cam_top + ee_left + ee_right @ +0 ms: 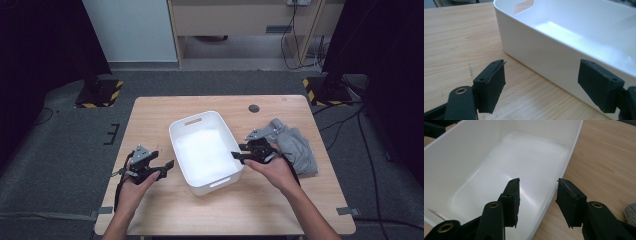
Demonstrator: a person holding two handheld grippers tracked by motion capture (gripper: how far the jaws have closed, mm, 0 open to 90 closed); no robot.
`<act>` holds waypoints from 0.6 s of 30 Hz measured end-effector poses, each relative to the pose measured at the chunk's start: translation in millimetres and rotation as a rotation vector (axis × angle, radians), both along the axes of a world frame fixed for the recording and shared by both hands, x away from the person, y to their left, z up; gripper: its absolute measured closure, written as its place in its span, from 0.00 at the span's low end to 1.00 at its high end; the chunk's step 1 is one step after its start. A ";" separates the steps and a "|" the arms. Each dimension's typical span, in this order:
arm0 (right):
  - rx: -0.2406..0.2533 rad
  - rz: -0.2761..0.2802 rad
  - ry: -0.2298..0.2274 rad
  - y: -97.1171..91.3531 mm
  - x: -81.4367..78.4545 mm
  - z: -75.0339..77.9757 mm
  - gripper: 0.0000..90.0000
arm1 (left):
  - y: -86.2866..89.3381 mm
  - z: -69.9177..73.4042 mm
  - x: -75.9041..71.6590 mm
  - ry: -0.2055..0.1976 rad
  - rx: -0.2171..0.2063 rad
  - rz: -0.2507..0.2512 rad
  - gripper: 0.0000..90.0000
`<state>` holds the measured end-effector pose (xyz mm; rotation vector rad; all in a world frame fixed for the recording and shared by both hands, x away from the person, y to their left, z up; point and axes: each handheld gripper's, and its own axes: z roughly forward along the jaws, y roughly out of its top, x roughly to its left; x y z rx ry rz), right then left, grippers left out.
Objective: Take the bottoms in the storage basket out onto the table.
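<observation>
Lying diagonally, white bin [206, 150], left tool [167, 165] open, right tool [236, 156] straddling rim, open.

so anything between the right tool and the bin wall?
Nothing visible. The right tool straddles the white bin's right rim with its jaws open, one inside, one outside. The grey cloth lies behind it, out of the way.

Bare table [165, 210] near the person, white bin [182, 152] blocking centre (empty inside), grey cloth [295, 145] crowding right.
</observation>
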<state>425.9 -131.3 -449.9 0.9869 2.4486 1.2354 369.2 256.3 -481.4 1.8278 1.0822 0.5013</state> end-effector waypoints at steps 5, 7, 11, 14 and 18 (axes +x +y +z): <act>0.043 -0.025 -0.016 -9.0 5.9 8.1 0.58 | -10.4 20.1 -2.3 -0.021 -0.006 -0.012 0.24; 0.050 -0.039 -0.021 -13.0 7.9 10.3 0.58 | -15.5 26.5 0.3 -0.025 0.019 0.016 0.23; 0.052 -0.073 -0.038 -21.5 11.9 15.9 0.57 | -23.5 34.8 11.6 0.015 0.006 0.058 0.18; 0.058 -0.121 -0.058 -28.5 14.7 19.3 0.56 | -28.6 36.2 19.5 0.037 0.022 0.082 0.17; 0.055 -0.163 -0.058 -36.4 17.5 16.9 0.55 | -33.4 30.2 26.0 0.071 0.044 0.103 0.17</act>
